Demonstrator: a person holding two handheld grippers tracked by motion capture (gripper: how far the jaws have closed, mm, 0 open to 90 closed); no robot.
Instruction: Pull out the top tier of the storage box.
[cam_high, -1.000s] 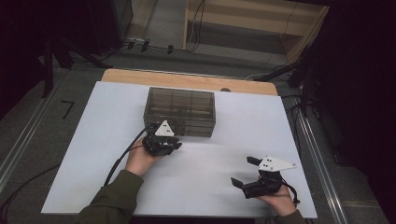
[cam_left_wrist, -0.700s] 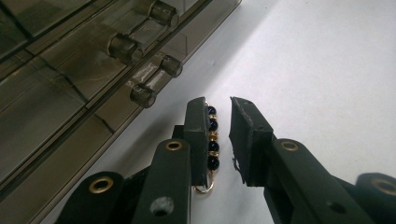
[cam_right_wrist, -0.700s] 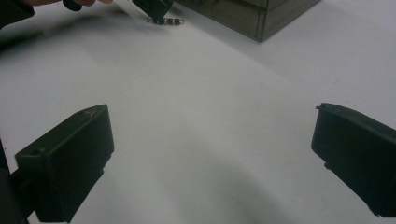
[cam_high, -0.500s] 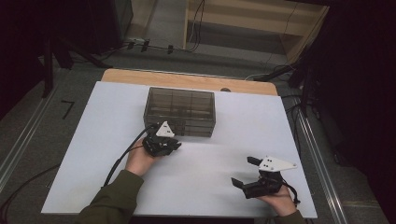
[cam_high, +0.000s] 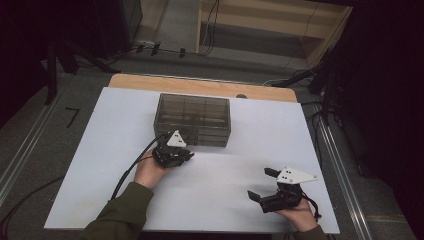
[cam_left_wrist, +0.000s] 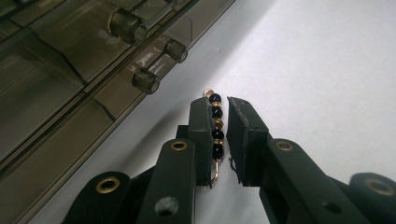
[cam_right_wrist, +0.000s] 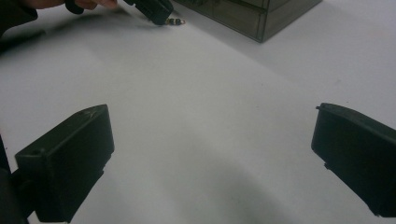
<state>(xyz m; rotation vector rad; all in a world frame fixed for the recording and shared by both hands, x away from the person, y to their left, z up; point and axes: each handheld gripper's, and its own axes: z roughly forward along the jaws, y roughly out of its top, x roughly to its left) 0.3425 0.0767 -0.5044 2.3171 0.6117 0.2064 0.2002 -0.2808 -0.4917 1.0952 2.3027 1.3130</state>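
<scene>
A short strand of black and gold beads (cam_left_wrist: 215, 126) on gold wire lies on the white table between the jaws of my left gripper (cam_left_wrist: 223, 112). The jaws have just been closing. The strand rests against the left pad (cam_left_wrist: 201, 130), and a thin gap shows before the right pad. In the high view this gripper (cam_high: 186, 155) sits just in front of a smoky clear drawer box (cam_high: 194, 119). The strand (cam_right_wrist: 175, 21) sticks out of its tip in the right gripper view. My right gripper (cam_high: 259, 183) rests near the front right of the table, jaws wide open with nothing between them.
The drawer box has small round knobs (cam_left_wrist: 144, 80) on its front, close to the left jaws. The white table top (cam_high: 240, 165) stretches between both hands. A wooden strip (cam_high: 200, 86) runs along the far edge. Cables trail from each gripper.
</scene>
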